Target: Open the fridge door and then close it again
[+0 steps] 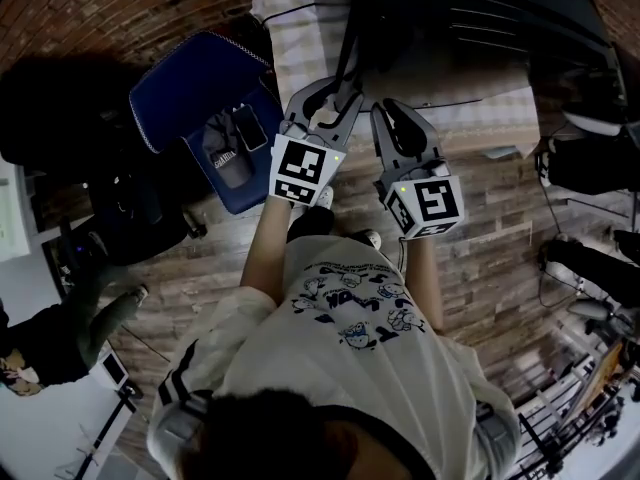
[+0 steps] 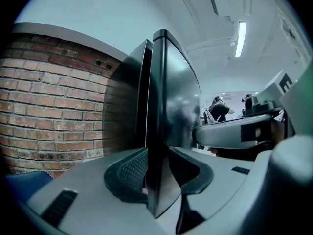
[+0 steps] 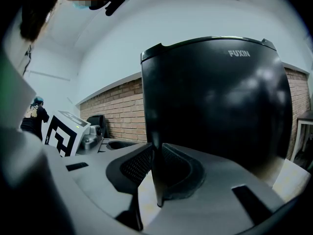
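Backs onto a brick wall point(image 2: 54, 111) at nine o'clock; lit by a ceiling strip light point(image 2: 240, 38) at one; floored in wood planks point(image 1: 500, 258), with possibly a blue chair point(image 1: 200, 78) at ten.

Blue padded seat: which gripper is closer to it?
Left. The left gripper is just right of the blue padded seat; the right gripper is farther right. Both clamp the black fridge door.

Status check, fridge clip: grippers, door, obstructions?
Left gripper and right gripper both clamped on fridge door edge. Door's opening unclear. Blue chair stands off left, nothing seen blocking.
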Tool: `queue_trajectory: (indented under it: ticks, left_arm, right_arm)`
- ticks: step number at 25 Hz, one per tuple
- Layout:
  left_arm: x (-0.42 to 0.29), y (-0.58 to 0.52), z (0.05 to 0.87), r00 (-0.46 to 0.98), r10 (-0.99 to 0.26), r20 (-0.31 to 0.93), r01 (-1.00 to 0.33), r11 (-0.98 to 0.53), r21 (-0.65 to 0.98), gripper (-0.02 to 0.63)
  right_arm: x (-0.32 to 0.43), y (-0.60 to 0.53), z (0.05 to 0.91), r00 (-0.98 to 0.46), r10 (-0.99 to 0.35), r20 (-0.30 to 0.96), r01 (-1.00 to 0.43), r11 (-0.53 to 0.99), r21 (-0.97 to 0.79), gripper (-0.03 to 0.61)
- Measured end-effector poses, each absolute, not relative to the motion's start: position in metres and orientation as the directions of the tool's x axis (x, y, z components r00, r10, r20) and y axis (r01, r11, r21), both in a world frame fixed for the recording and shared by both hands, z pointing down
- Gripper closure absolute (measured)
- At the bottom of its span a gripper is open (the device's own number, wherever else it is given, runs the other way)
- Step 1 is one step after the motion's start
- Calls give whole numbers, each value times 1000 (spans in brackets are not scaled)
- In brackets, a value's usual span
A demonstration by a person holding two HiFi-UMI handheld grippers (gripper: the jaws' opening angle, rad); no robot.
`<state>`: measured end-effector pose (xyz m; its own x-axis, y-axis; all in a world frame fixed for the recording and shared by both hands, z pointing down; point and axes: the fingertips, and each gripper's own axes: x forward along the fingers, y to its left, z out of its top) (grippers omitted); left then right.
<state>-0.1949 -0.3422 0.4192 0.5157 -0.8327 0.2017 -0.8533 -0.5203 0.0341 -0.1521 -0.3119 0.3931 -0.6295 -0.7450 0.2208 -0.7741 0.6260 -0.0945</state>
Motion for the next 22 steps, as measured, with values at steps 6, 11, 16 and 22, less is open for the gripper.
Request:
queue_trajectory:
  ticks: [6,11,16,22]
  left_arm:
    - [-198,-351,419,496,-846,197,-866,-500,33,489]
    - [-199,-351,419,485,-853,193,-873,-484,53,489]
    - [-201,-346,418,474,-858,197,-879,-472,57,489]
    - [-194,-327,411,473,-860,190,-880,-472,56,489]
  right_arm:
    - [-150,-318,393,-610,-763,214,-791,605,-98,506]
    - [-145,-320,391,-582,-787,207,-812,575,-97,506]
    - [-139,-318,389,-558,-803,212,-829,552,-91,508]
    - [-126,-310,384,-522,-832,188,-853,512,-98,508]
